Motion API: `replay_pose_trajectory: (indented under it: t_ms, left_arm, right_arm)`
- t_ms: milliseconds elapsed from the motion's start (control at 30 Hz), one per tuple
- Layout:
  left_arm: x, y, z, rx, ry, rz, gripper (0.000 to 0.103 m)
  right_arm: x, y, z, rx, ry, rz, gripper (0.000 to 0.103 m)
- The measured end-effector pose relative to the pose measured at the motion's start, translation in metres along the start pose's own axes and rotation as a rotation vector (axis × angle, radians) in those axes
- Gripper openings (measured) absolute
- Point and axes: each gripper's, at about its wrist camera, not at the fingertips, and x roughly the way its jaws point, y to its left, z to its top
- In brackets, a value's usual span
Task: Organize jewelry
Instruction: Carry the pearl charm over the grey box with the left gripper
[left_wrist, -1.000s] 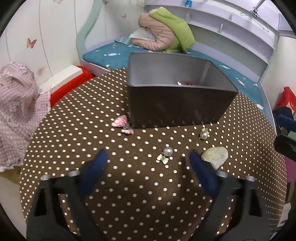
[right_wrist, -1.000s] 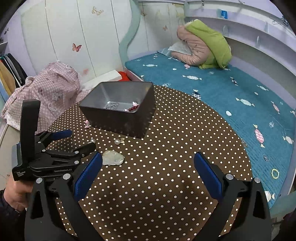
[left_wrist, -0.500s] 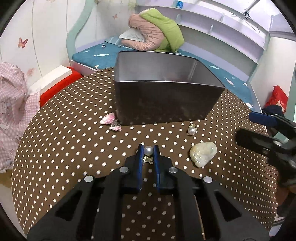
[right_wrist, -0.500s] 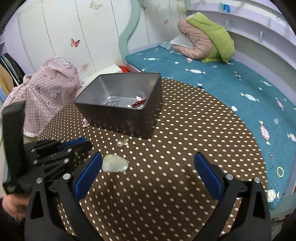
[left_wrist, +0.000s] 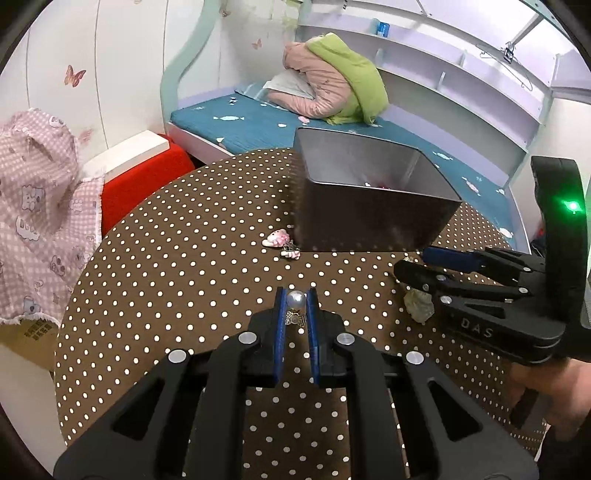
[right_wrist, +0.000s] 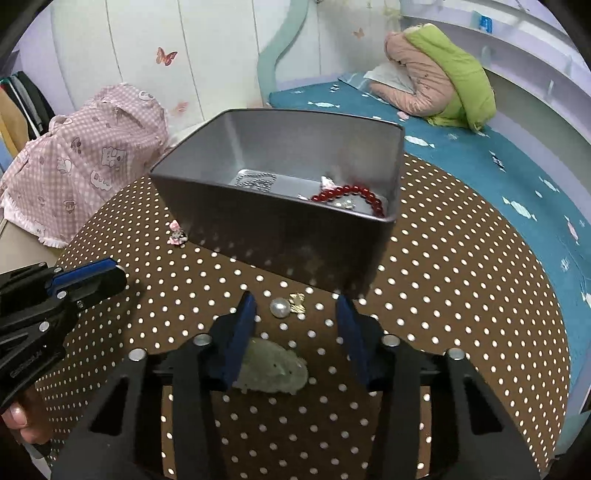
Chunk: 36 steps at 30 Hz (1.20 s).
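- Pearl earring sits clamped between the pads of my left tool, just above the dotted counter.
- My right tool stands apart, straddling the pale green stone; a second pearl earring lies just ahead of it.
- Farther on, the grey tin already holds a red bead bracelet and a silver chain.
- I judge the step is pickup; next I must lift and carry the pearl over the tin's rim.

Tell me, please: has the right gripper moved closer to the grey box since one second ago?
Yes. In the right wrist view the grey box now looms larger and nearer, and the right gripper straddles the jade pendant, with the pearl earring just ahead.
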Motion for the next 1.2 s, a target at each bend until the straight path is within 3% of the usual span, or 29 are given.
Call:
replay_pose_trajectory:
  t_ms: [133,333,733,967,1200]
  left_arm:
    - [-0.002,-0.001,-0.002,-0.009,-0.002,-0.003,0.011]
    - [-0.004,-0.002,0.001,-0.012,-0.011,-0.004,0.011]
    - [-0.031,0.002,0.013,-0.029,-0.068,-0.007,0.011]
    - [-0.067,0.001,0.052,-0.005,-0.172,-0.003,0.011]
    - [-0.1,-0.011,0.115,0.05,-0.294,0.001,0.011]
  right_arm:
    - [-0.001,0.007,-0.003,-0.054,-0.003,-0.023,0.013]
    - [-0.01,-0.005,-0.008,-0.019,-0.022,0.017,0.012]
    - [-0.065,-0.012,0.001,-0.019,-0.11,0.065,0.012]
    - [-0.116,-0.012,0.038,-0.029,-0.233,0.091,0.012]
    - [-0.145,-0.018,0.084,-0.05,-0.319,0.08,0.012]
